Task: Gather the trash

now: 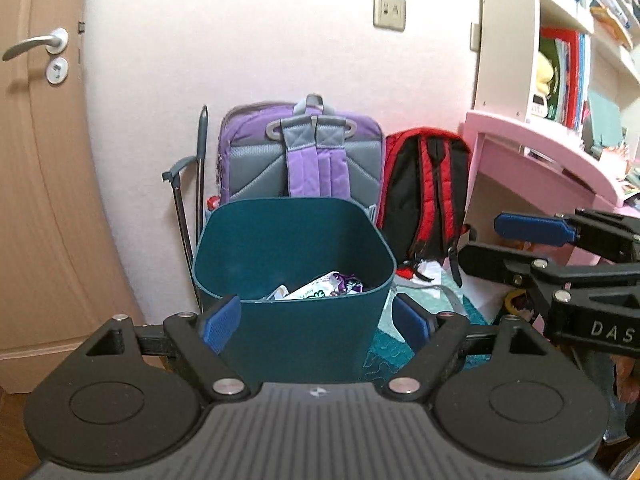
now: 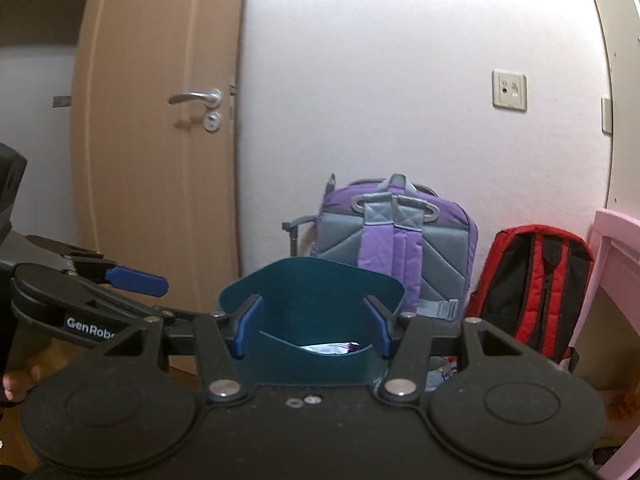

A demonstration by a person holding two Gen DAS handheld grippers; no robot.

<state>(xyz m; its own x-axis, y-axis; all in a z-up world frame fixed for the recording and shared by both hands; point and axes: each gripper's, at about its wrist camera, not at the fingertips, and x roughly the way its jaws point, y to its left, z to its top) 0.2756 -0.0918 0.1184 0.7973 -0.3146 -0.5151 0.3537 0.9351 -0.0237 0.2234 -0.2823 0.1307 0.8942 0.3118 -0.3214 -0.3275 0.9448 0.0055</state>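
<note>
Both the left gripper [image 1: 316,322] and right gripper [image 2: 312,328] are spread, empty; the bin [image 1: 292,264] at 12 o'clock holds light, crinkly wrappers [image 1: 320,286], best pinched by an edge.

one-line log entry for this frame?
left gripper: open, empty | right gripper: open, empty | bin: wrappers inside | both face bin

The trash bin [image 1: 296,312] was a plain dark teal, holding wrappers [image 1: 320,286] in white, green and purple. Behind it stood a purple backpack [image 1: 300,152] with grey mesh panels and lilac straps, and a black backpack [image 1: 424,192] trimmed in red. Both grippers were black with blue finger pads [image 1: 220,322], while the door [image 2: 160,160] was tan and the desk [image 1: 532,148] pink.
</note>
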